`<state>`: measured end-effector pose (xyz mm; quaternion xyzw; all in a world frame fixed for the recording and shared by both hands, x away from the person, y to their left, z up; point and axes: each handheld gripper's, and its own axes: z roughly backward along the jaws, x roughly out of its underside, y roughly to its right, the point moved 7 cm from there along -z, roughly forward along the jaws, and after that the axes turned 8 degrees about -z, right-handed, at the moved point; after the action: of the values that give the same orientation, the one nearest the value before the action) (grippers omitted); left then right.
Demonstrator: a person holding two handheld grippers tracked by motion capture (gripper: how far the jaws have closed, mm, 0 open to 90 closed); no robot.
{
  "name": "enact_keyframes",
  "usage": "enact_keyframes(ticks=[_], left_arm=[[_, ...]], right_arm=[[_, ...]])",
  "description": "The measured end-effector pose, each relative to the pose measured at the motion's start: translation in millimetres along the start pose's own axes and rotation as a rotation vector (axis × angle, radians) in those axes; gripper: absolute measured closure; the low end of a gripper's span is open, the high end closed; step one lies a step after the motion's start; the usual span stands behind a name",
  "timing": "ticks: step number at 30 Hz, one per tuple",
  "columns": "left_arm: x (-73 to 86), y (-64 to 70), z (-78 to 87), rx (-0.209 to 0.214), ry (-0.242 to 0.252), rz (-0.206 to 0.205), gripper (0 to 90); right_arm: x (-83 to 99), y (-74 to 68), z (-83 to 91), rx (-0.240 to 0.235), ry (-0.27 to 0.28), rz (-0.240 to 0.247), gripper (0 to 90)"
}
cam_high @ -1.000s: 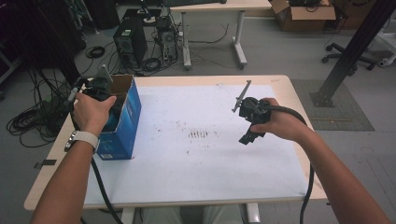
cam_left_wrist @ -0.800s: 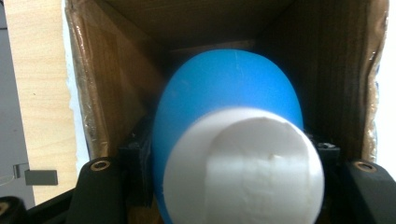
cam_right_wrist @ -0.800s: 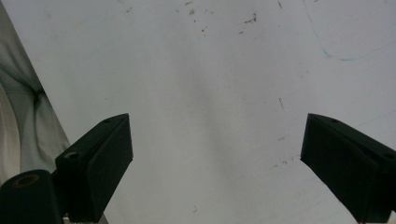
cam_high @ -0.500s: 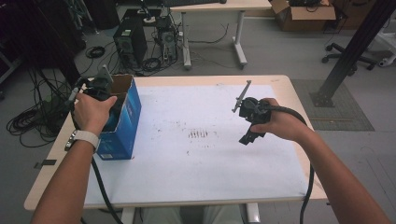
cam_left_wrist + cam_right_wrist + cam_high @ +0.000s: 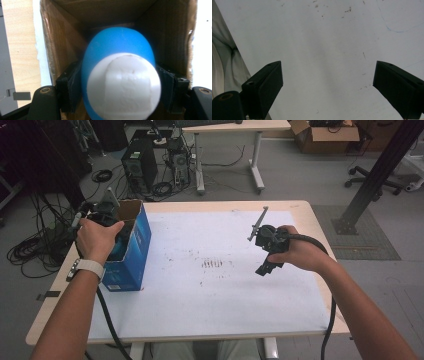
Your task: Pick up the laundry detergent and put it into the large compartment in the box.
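Observation:
An open-topped box (image 5: pixel 133 251), blue outside and brown cardboard inside, stands at the table's left edge. My left gripper (image 5: pixel 107 214) points down into it. In the left gripper view the left gripper (image 5: pixel 120 86) is shut on a rounded blue and white object (image 5: pixel 120 75), with the box's inner walls (image 5: pixel 65 37) around it. My right gripper (image 5: pixel 264 268) hovers over the white sheet (image 5: pixel 215 290) right of the table's middle. In its own view, the right gripper (image 5: pixel 332 87) is open with only the scuffed sheet (image 5: pixel 324 37) between its fingers.
The white sheet covers most of the wooden table (image 5: pixel 310 215) and carries dark scuff marks (image 5: pixel 214 264) at its middle. Beyond the table, computer towers (image 5: pixel 136 164), cables, a second desk (image 5: pixel 230 130) and a black post (image 5: pixel 372 175) stand on the floor.

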<state>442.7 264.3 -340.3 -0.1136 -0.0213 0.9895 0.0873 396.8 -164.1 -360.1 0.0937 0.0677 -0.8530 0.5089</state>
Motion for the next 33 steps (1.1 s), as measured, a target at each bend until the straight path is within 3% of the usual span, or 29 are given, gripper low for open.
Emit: enact_keyframes(ticks=[20,26,33], left_arm=[[-4.8,-4.6,37.5,-0.001,0.06,-0.012,26.9],[-8.0,-2.0,60.6,0.021,0.095,-0.049,25.6],[-9.1,11.1,83.5,0.048,0.147,-0.116,24.5]], right_arm=[[-0.6,-3.3,4.5,0.007,0.006,0.004,9.1],[-0.3,-3.7,5.7,0.009,0.006,0.004,9.1],[-1.9,-4.4,6.6,0.011,0.006,0.01,9.1]])
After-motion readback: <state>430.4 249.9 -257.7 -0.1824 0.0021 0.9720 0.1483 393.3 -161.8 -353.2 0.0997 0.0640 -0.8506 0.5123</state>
